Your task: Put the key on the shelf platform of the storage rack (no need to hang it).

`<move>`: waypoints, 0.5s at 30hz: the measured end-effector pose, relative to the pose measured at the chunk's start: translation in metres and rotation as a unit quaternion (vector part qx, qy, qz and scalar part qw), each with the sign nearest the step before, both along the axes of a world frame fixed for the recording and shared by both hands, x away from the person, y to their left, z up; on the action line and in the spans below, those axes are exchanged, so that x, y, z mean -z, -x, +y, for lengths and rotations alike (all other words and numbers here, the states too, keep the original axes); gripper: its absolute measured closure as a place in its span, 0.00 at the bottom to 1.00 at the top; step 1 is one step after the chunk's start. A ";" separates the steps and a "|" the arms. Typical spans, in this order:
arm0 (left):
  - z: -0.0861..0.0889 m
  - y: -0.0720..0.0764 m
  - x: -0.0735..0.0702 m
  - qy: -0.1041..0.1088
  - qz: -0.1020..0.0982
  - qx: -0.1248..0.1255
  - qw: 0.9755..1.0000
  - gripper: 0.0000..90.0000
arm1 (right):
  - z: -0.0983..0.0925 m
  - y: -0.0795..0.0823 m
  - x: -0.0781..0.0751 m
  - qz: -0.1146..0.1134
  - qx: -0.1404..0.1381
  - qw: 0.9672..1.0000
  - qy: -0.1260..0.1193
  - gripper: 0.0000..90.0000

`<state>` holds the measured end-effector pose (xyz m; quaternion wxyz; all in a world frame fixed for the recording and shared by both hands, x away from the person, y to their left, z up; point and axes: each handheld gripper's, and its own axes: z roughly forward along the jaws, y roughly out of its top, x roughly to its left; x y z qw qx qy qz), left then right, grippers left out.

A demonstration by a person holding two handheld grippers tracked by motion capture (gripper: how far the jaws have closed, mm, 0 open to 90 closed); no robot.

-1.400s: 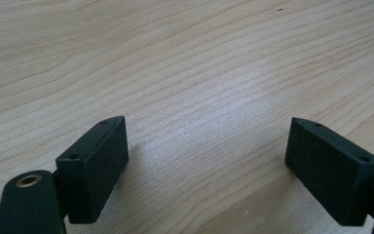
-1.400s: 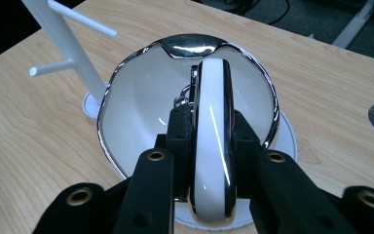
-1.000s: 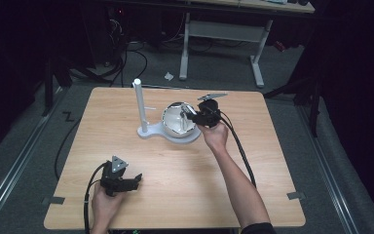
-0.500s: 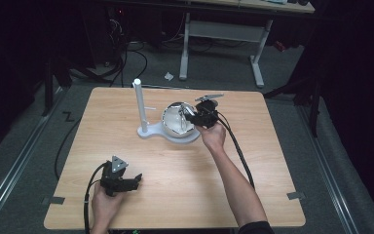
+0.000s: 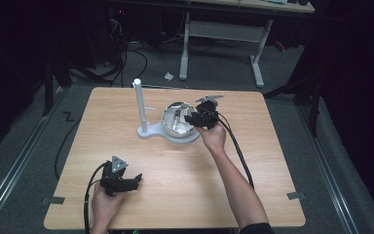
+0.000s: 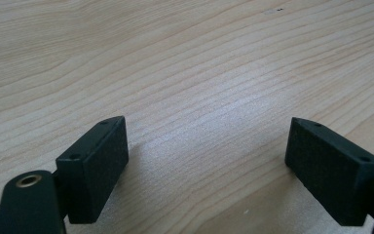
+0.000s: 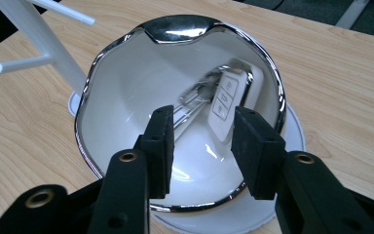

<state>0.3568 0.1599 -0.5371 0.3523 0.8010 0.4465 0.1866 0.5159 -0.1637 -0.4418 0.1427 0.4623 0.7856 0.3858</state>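
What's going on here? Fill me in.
A person works at a wooden table with a gripper in each hand. The right gripper hangs over a white bowl with a chrome rim that sits on the base of a white stand. A white key fob lies inside the bowl. The jaws have just been opening, and the fob lies beyond them, untouched. The left gripper rests open near the table's front edge with nothing between its jaws.

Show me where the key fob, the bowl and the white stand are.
key fob [image 7: 226, 105], right gripper view, its button face
bowl [image 7: 180, 27], right gripper view, its chrome far rim
white stand [image 5: 139, 105], high view, its upright post
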 end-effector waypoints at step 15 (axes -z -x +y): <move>0.000 0.000 0.000 0.000 0.000 0.000 1.000 0.18 | -0.025 0.018 -0.009 -0.019 0.014 1.000 -0.005 0.61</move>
